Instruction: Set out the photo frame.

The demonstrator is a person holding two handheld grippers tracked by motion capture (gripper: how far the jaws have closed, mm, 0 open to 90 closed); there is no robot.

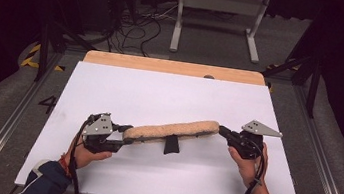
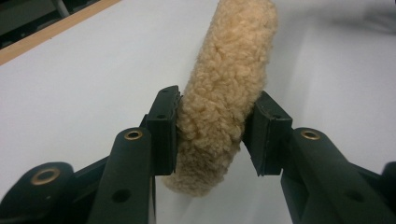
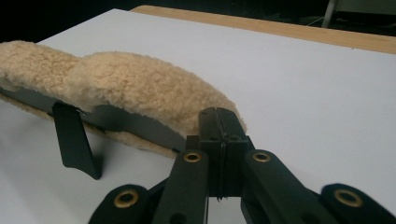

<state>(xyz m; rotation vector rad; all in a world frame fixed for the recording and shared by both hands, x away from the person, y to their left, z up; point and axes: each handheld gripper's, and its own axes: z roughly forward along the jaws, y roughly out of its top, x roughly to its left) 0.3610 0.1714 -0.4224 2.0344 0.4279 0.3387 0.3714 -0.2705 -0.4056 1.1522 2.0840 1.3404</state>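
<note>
carefully keep the left tool (image 1: 123,134) clamped on the fleece pad (image 1: 173,130) and the right tool (image 1: 224,131), jaws together, pinching its far right end, level above the tabletop (image 1: 160,93).

A tabletop (image 1: 170,97) stands on a grey floor (image 1: 334,148), its top covered by 1 white sheet that reaches almost to every edge. Along the far side a narrow strip of bare light wood (image 1: 174,67) stays uncovered. On the white surface sits 1 long fleecy tan pad (image 1: 173,131), running slantwise from near left to farther right across the middle of the near half. A short black strap (image 1: 171,145) hangs from its underside and meets the white surface; whether the pad itself rests on the sheet or is raised just off it cannot be told.
</note>
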